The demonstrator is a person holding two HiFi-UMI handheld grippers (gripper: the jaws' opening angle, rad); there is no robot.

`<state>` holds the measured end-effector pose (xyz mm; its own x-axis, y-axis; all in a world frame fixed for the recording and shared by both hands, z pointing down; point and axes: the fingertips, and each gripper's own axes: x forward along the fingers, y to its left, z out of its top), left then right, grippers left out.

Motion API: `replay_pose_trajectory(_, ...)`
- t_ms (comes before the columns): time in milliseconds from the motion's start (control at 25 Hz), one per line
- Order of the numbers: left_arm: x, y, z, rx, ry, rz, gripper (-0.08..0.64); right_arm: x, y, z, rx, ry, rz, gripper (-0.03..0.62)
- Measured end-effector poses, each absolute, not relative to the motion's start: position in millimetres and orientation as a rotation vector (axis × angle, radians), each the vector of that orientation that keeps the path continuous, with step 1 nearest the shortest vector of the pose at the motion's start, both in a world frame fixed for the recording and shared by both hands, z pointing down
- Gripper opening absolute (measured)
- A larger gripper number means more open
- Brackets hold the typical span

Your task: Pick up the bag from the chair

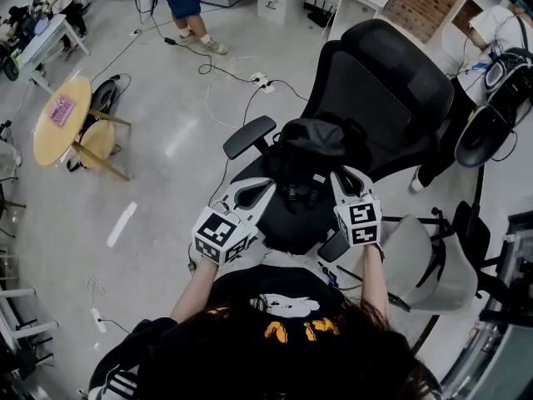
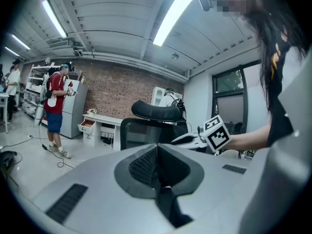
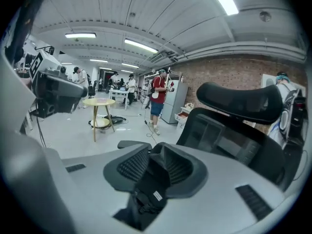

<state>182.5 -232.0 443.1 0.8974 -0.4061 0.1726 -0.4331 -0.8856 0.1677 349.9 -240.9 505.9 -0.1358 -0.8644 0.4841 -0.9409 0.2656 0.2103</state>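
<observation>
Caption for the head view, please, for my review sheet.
Seen from above, left gripper and right gripper flank a black bag on the seat of a black office chair.

The head view looks steeply down on the chair (image 1: 383, 82) at 12 o'clock. Both gripper views look across at it, close up.

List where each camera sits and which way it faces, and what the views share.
Head view: on the head, steeply down onto the bag on the chair; left gripper, right gripper, forearms show.
Left gripper view: on the left gripper, along shut jaws toward the chair; right gripper shows.
Right gripper view: on the right gripper, along parted jaws onto the bag.
Shared: the chair, in all three.
</observation>
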Motion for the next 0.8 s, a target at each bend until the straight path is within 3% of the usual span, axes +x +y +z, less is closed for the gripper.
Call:
replay_pose_trajectory(40,186,-236,443,2.859,-0.653,0.196,0.009,356,-249,513,1.594,-2.026,0.199,0.124)
replay_pose_trajectory(360,204,-255,449,2.815,-0.753,0.241,0.009,383,-306,605,1.247,-1.911,0.122,0.255)
replay_pose_trajectory(800,188,-271,459,2.711,-0.906,0.320,0.009,385,-372,705,0.945,-1.619,-0.170,0.282)
